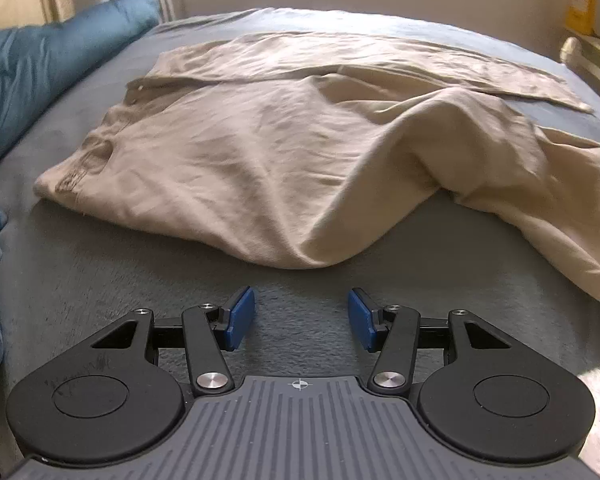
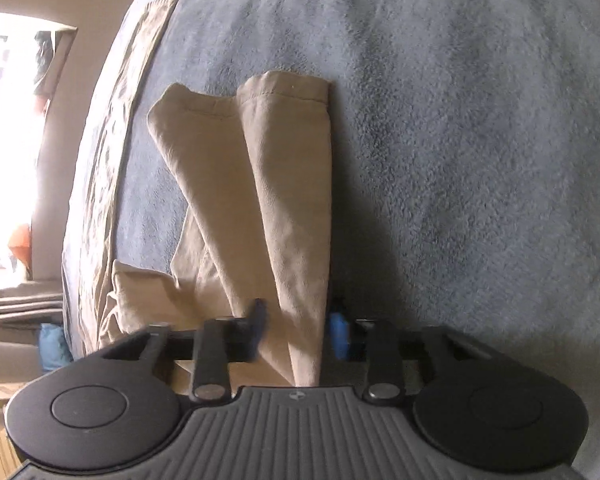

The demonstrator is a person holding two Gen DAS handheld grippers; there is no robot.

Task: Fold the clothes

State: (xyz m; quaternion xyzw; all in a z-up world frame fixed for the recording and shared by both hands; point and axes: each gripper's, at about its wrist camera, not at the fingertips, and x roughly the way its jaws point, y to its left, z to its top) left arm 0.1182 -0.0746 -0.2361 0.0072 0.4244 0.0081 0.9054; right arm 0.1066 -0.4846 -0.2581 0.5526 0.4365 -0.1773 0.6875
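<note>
No writing can be read anywhere. The left tool (image 1: 301,317) hovers with its two blue pads (image 1: 242,317) apart and nothing between them, just short of the near fold of the one pair of beige trousers (image 1: 260,152) spread on the grey bed (image 1: 80,264). The right tool (image 2: 299,330) holds a trouser leg (image 2: 284,200) between its blurred pads, which look clamped on the cloth, the hemmed cuff (image 2: 288,88) beyond; one blue pillow (image 1: 40,72) lies past the trousers.

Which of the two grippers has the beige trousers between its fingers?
The right gripper: a trouser leg runs between its blue fingers. The left gripper hovers open over bare grey bedcover, short of the cloth.
</note>
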